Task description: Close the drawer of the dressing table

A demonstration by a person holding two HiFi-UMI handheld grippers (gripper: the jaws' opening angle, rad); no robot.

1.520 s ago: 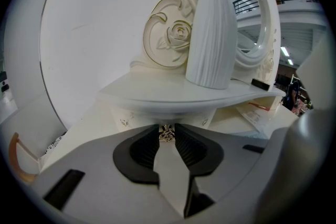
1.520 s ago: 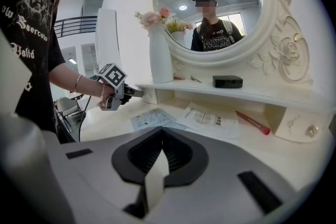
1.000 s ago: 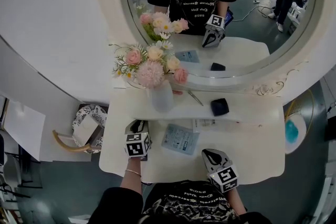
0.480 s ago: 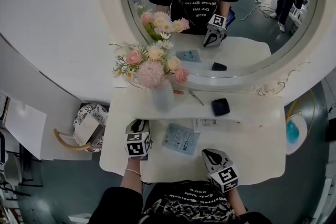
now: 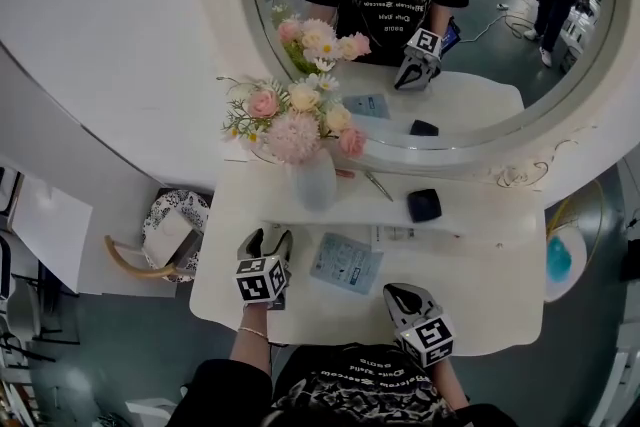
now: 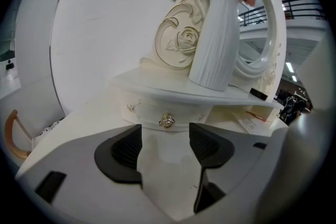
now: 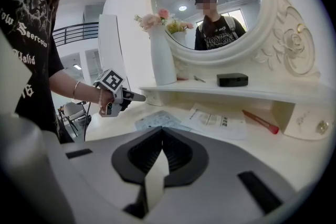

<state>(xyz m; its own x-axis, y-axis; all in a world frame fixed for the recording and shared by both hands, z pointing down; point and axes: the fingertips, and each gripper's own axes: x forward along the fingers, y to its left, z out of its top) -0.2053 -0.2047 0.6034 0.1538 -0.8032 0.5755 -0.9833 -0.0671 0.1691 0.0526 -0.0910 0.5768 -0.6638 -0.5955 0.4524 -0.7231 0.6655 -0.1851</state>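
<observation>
**Left claw wide open at the drawer knob, right claw shut and parked**

Near you: the right gripper [image 5: 402,295] sits low over the front edge of the dressing table [image 5: 490,315], close to your body and tilted down. In its own view the pads [image 7: 173,152] are pressed together with nothing between them.

Your left forearm [image 5: 245,350] reaches in from below. The left gripper [image 5: 267,241] points forward and down at the left end of the raised shelf [image 5: 480,215]. Its jaws have just been opening and now stand wide. The pads [image 6: 126,149] press on nothing.

Only the left gripper view shows the task's thing. The drawer [image 6: 181,115] sits under the shelf's left end, and its knob [image 6: 167,120] is just ahead of the jaw gap, in line with it. The front looks flush with the shelf base, but the seam is too soft to judge. In the head view the shelf and the gripper hide the drawer.

Only the right gripper view shows a red pen [image 7: 261,121] under the shelf.

Mid-table: leaflet [image 5: 345,262]. On the shelf: white vase [image 5: 313,180] with flowers [image 5: 295,120] and a black case [image 5: 423,204].

Far: the round mirror [image 5: 490,45], with its top cut off by the frame.
</observation>
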